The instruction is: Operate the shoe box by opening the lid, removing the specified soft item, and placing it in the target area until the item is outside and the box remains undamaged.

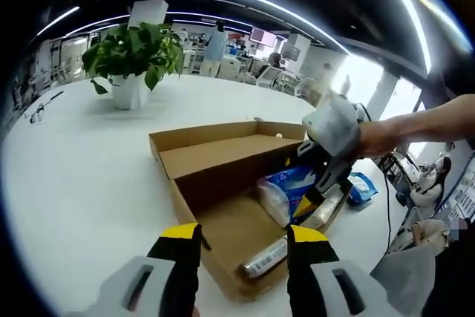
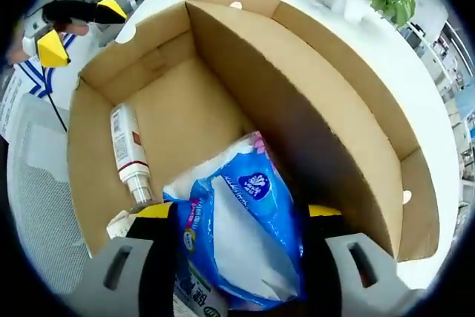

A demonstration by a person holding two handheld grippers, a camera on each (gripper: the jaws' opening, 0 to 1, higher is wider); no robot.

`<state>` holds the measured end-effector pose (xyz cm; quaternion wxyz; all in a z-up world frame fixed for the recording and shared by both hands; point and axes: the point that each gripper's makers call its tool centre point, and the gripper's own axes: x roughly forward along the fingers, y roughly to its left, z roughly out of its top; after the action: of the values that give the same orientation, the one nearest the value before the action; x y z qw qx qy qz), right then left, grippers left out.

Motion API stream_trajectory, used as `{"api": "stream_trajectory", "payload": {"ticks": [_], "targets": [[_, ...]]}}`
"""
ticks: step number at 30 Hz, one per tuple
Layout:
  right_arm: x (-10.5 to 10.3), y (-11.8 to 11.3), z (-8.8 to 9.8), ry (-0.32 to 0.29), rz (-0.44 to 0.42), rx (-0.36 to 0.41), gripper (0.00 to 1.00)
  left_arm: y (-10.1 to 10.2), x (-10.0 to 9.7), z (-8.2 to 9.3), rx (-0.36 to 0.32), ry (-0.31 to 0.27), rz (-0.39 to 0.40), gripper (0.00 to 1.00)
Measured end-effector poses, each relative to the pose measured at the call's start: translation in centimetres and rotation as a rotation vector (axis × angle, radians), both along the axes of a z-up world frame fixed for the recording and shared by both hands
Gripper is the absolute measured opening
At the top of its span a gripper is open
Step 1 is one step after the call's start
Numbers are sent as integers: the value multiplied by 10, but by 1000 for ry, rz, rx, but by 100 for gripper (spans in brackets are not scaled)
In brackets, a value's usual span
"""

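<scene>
Gripping the blue and white plastic pack of tissues (image 2: 241, 239) between its yellow-tipped black jaws, the right gripper (image 2: 236, 246) reaches down into the open brown cardboard shoe box (image 2: 326, 94), whose lid is folded back and lies flat on the round white table (image 1: 82, 161). The soft pack sits squeezed between the two jaws, and it cannot be told whether it rests on the box floor or is lifted off it. Beside it on the floor lies a white cylindrical bottle with a red band (image 2: 128, 150), close to the near wall, and a pale crumpled item is partly hidden under the pack.

In the left gripper view, the left gripper (image 1: 243, 246) hovers at the near corner of the box with its jaws spread apart and nothing between them. Another blue packet (image 1: 362, 187) lies on the table just beyond the far side of the box, and a green potted plant in a white pot (image 1: 133, 61) stands well apart.

Opening is done, judging by the lid; the step in hand appears to be the removal. The next move likely calls for a straight lift that clears the cardboard walls without snagging them, perhaps with the free gripper steadying the box, then a carry to the target area outside.
</scene>
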<state>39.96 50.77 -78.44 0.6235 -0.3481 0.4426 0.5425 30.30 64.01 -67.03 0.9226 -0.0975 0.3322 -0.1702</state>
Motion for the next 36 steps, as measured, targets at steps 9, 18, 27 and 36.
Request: {"api": "stream_trajectory", "payload": {"ticks": [9, 18, 27, 36], "targets": [[0, 1, -5, 33, -22, 14, 63, -1, 1, -3, -4, 10, 2, 47], [-10, 3, -2, 37, -6, 25, 46, -5, 5, -5, -11, 14, -3, 46], [-8, 1, 10, 27, -27, 59, 28, -5, 9, -1, -11, 11, -7, 45], [5, 4, 35, 1, -118, 144, 0, -2, 8, 0, -25, 10, 13, 44]]}}
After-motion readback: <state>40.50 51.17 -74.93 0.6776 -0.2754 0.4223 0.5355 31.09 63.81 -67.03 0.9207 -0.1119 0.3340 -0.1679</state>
